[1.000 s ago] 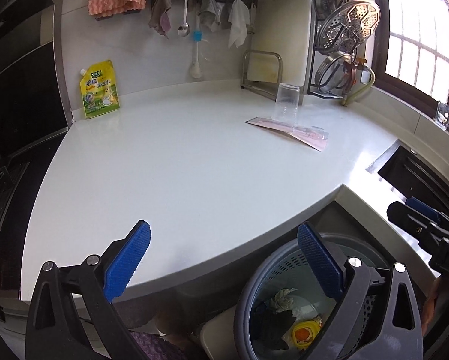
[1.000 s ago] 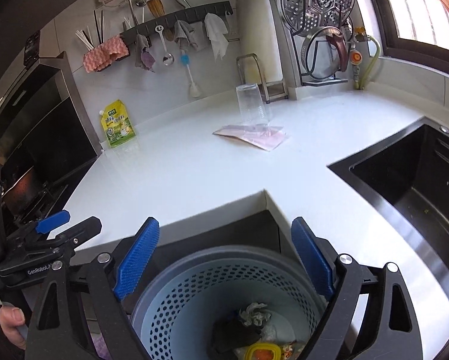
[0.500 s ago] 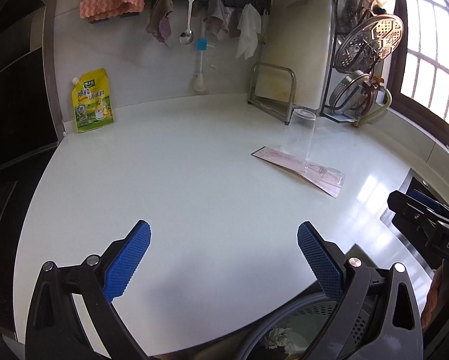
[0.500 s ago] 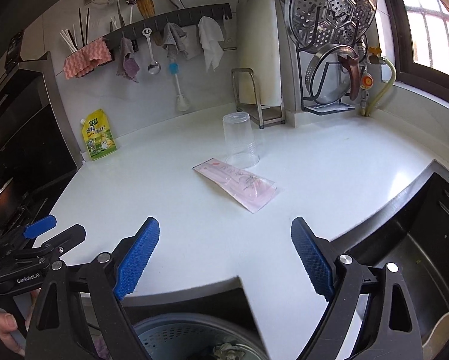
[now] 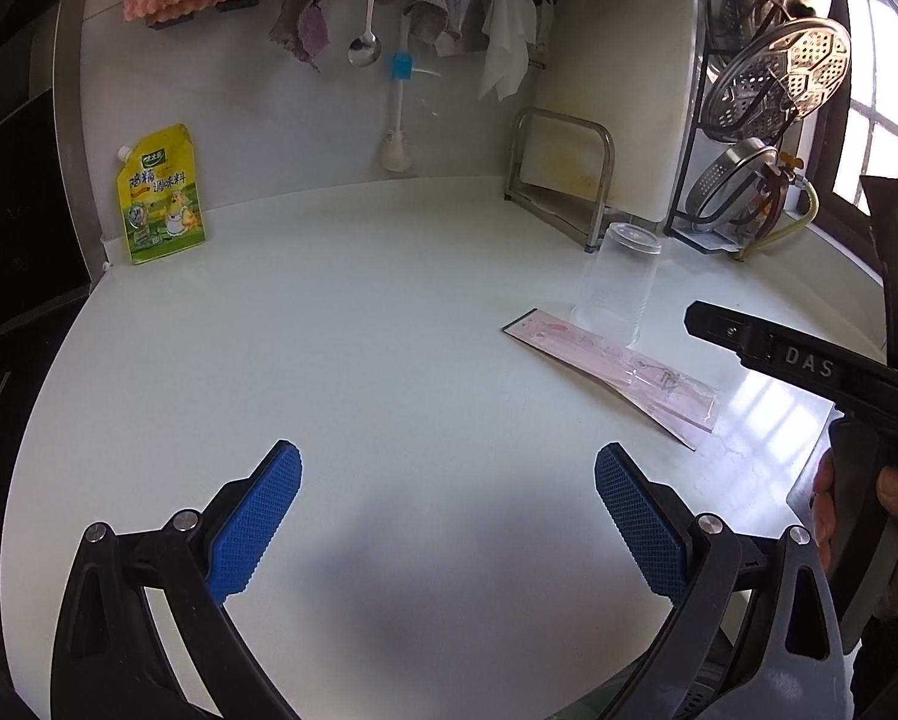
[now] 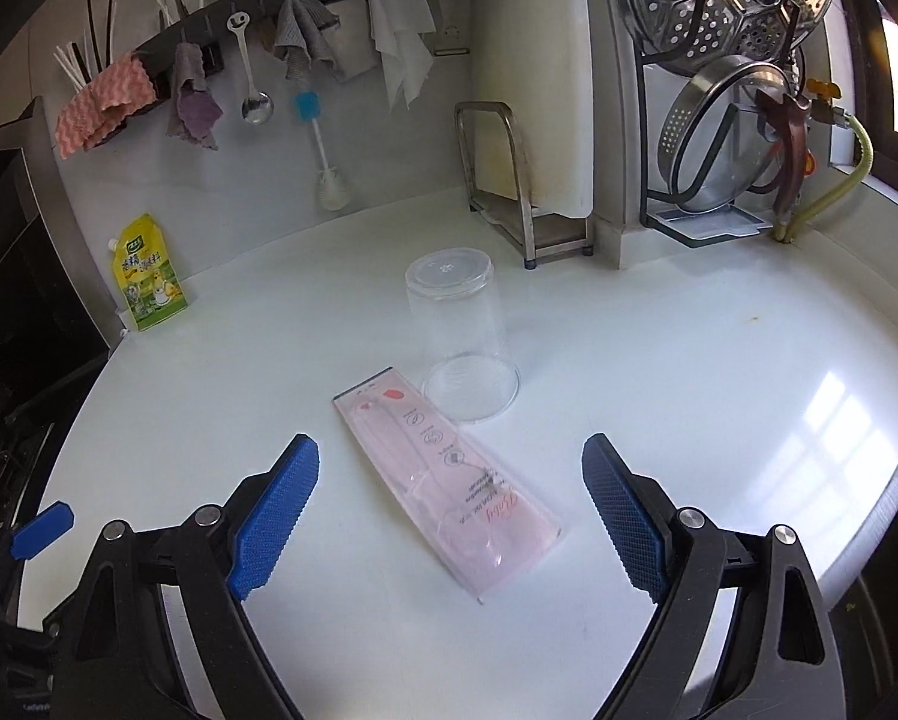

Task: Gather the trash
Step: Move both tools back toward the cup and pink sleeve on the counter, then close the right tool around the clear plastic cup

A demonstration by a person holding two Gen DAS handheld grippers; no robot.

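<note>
A flat pink plastic package point(image 6: 449, 480) lies on the white counter point(image 6: 718, 390), with a clear plastic cup point(image 6: 463, 336) upside down at its far end. My right gripper point(image 6: 449, 498) is open and empty, its blue pads either side of the package and above it. In the left wrist view the package point(image 5: 616, 372) and cup point(image 5: 619, 282) sit to the right. My left gripper point(image 5: 449, 516) is open and empty over bare counter point(image 5: 359, 330). A yellow seasoning pouch point(image 5: 159, 195) leans on the back wall at left; it also shows in the right wrist view point(image 6: 146, 276).
A cutting board in a metal stand point(image 6: 532, 120) and a rack of steamer trays and lids point(image 6: 730, 90) stand at the back right. Cloths, a spoon and a brush hang on the wall rail point(image 6: 305, 54). A stove area is at the left point(image 5: 5, 180).
Both grippers have risen from above the trash bin and moved forward over the counter. The bin has dropped out of view. The package now lies between the right gripper's pads.
</note>
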